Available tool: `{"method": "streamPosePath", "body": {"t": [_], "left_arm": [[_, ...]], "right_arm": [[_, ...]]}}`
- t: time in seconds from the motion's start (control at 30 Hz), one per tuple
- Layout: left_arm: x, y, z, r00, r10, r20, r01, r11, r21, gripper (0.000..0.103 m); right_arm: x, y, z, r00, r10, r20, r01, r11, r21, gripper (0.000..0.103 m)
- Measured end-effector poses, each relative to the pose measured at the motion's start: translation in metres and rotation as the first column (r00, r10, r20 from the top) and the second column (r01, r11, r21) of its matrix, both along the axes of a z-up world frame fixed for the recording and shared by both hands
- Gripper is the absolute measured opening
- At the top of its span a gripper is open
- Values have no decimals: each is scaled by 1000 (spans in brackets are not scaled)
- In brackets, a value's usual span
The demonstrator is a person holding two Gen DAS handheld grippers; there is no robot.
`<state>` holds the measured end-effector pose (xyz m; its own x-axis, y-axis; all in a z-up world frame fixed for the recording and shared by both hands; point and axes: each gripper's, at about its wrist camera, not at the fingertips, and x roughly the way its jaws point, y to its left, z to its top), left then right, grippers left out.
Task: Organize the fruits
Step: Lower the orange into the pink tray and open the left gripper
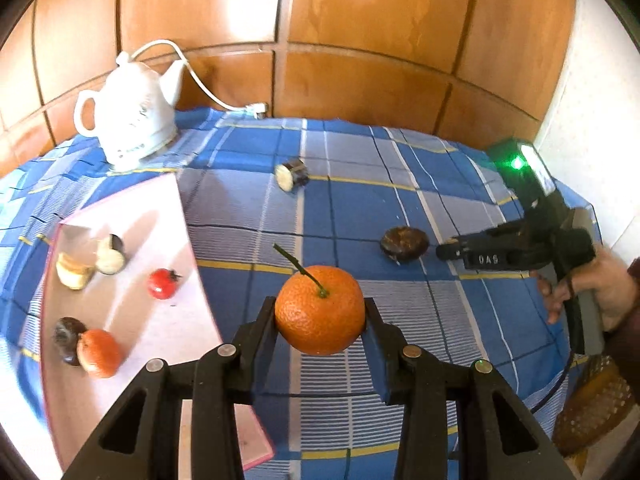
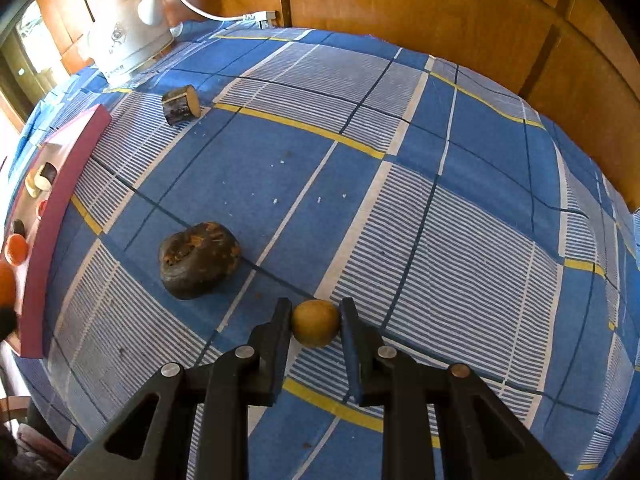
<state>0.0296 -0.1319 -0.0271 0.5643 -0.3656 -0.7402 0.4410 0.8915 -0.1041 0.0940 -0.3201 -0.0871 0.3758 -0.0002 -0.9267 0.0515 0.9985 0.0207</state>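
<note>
A stemmed mandarin point(image 1: 320, 310) is clamped in the left gripper point(image 1: 320, 320) above the cloth, presumably bound for the pink tray point(image 1: 160, 208) of gathered fruit beside it, while a small yellow-brown fruit point(image 2: 315, 323) is pinched by the right gripper point(image 2: 316, 324), with the dark wrinkled fruit point(image 2: 199, 259) left farther off.

Stemmed orange tangerine point(image 1: 320, 310) held above the cloth; small tan fruit point(image 2: 315, 323) likewise gripped.

L gripper point(image 1: 320, 312) points down, jaws closed tight on an orange point(image 1: 320, 310). R gripper point(image 2: 316, 322) points down too, pinching a small yellow fruit point(image 2: 315, 323). R hand point(image 1: 600, 288) grips its handle.
</note>
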Motion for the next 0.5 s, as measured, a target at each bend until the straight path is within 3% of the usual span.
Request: {"method": "streamPosePath", "body": {"t": [0.5], "left_arm": [[-4,27,12,996,85,14,-85,996,3,41]], "right_arm": [[4,6,-3,1000,-7,-5,7,1000,-17,24]]}}
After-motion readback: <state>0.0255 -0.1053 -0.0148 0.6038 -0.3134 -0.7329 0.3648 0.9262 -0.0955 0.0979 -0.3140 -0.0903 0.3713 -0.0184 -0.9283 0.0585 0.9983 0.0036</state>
